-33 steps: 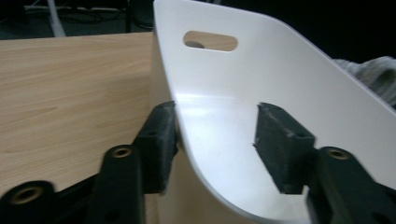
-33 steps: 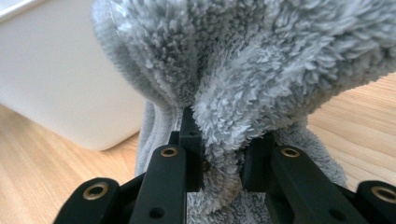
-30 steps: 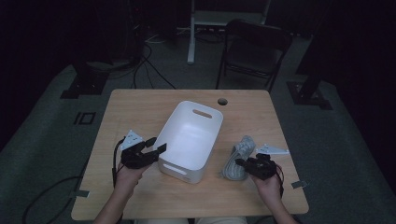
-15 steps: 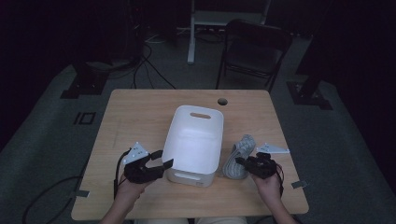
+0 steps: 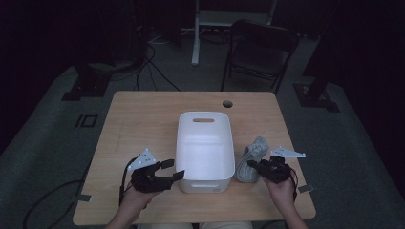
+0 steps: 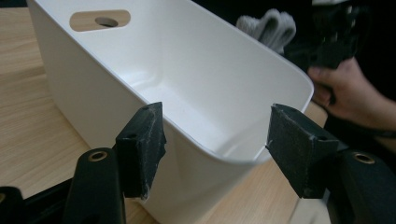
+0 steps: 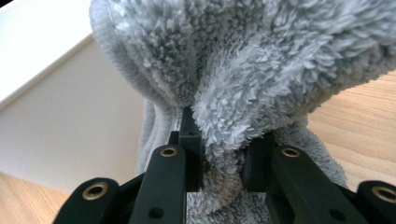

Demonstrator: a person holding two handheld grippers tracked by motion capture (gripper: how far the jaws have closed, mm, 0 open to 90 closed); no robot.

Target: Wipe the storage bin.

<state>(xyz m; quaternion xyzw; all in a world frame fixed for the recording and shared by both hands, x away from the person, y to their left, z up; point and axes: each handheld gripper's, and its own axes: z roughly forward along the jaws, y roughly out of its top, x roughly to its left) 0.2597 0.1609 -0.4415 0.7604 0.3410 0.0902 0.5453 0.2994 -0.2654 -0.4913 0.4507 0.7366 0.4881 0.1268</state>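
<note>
- Lying at the near right part of the wooden counter (image 5: 143, 119), a grey fluffy towel (image 5: 252, 157) is seen bunched just beside the right wall of a white plastic bin (image 5: 204, 143).
- The towel is pinched by the right gripper (image 5: 255, 166); in the right gripper view the fingers (image 7: 190, 140) are drawn narrow, with a fold of the pile (image 7: 261, 70) squeezed between them.
- In that same view the towel is draped above the fingers, and the bin's outer wall (image 7: 60, 116) is seen close on the left, with bare counter (image 7: 369, 126) on the right.
- The bin is placed upright at the middle of the counter, reaching toward the near edge, with an oval handle slot (image 5: 204, 120) cut in its far wall.
- The left gripper (image 5: 174, 171) is held low near the counter's near edge, at the bin's near left corner.
- In the left gripper view its fingers (image 6: 142, 140) are set astride the bin's near rim (image 6: 233, 161), one outside the wall and the other over the inner side; neither pad is pressed on the plastic.
- The left gripper's jaws have just been opening and are now spread fairly wide, with the rim between them but not gripped.
- The person's right hand (image 6: 345, 91) is seen beyond the bin in the left gripper view, with the towel (image 6: 268, 25) behind the far rim.
</note>
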